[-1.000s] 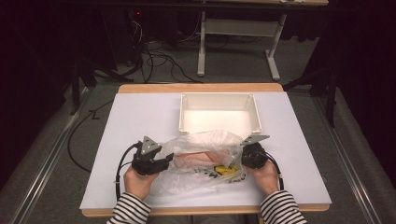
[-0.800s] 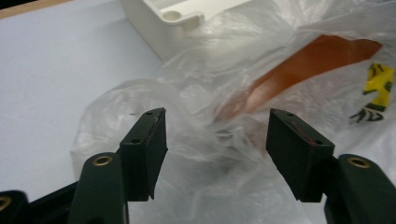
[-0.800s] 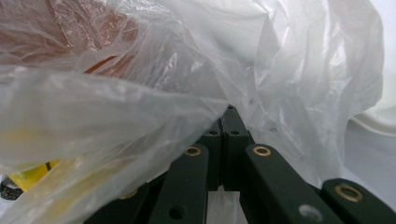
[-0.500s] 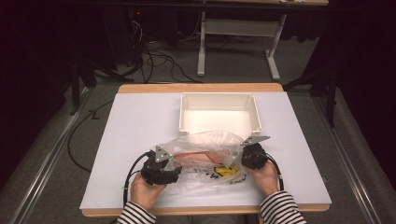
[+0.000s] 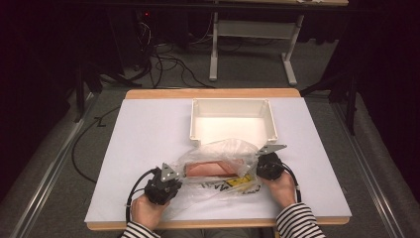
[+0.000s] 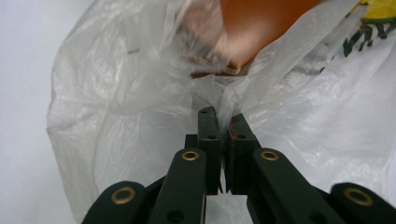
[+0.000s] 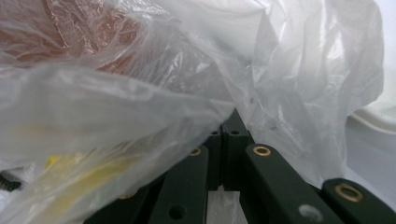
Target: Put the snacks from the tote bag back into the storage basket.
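High view: a person at the table has a clear plastic bag [image 5: 218, 166] stretched between two grippers, and it lies on the white table [image 5: 148, 134] just in front of an empty white tray [image 5: 233, 119], its puffed top reaching the tray's near wall. Inside the bag sits a reddish-brown lump [image 5: 210, 170], with a yellow and black print on the film near the right hand.

The left gripper [image 5: 171, 182] has just been closing its jaws, and in the left gripper view they stand pinched together on a fold of the bag's film [image 6: 224, 100], with the brown lump [image 6: 261, 23] just beyond the pinch. The right gripper [image 5: 262, 166] grips the opposite edge of the bag; in the right gripper view its jaws are shut tight with film [image 7: 140, 112] draped over and caught between them.

So the step in hand looks to me like taking hold of both sides of the bag, and that hold now seems made. I'd judge the next move is to lift or pull the two edges apart to open the mouth and tip the lump toward the tray. That calls for an even pull from both hands, because the thin film could slip from the pads or tear.
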Demonstrator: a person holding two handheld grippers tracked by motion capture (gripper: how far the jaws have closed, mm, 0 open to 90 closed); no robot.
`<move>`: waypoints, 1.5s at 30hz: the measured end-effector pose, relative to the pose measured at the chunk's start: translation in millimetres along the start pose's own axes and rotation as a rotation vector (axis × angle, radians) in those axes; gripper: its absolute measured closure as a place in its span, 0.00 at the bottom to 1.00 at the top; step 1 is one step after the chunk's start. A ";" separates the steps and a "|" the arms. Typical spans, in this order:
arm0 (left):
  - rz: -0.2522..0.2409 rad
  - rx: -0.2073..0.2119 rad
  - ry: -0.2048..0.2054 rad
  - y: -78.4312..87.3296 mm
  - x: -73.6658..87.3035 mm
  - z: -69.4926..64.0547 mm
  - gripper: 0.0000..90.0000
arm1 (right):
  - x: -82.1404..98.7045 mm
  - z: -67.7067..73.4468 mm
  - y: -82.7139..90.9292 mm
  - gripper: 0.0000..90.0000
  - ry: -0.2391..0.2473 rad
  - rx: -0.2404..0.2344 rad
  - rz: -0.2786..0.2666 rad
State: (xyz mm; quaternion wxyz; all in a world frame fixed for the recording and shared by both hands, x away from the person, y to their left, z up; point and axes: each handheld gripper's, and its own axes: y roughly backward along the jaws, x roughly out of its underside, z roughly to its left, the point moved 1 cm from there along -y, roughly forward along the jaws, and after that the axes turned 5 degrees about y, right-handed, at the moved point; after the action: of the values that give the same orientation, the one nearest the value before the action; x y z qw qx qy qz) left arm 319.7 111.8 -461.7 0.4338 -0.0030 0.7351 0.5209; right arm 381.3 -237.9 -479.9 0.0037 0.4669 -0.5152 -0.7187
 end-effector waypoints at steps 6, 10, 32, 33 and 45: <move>-0.018 -0.003 0.024 -5.4 5.5 2.8 0.83 | -0.7 0.4 0.0 1.00 0.003 0.006 0.005; -0.079 -0.012 -0.018 12.8 -0.1 -5.1 0.62 | -0.9 1.8 0.3 1.00 0.008 0.015 0.011; -0.151 -0.083 0.096 12.9 -38.9 32.1 0.49 | -2.1 2.8 0.5 0.99 0.019 0.017 0.020; -0.148 -0.084 0.094 10.0 -39.6 32.6 0.52 | -2.2 2.6 0.4 0.98 0.023 0.017 0.019; -0.154 -0.039 0.067 -0.8 -39.6 34.6 0.86 | -1.6 2.9 0.2 0.88 0.015 0.013 -0.003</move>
State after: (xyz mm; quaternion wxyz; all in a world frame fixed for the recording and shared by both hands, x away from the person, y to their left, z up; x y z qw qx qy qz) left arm 366.8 120.4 -439.8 0.4475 -0.0855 0.7367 0.4997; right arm 380.1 -235.1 -478.5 0.0032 0.4732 -0.5189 -0.7119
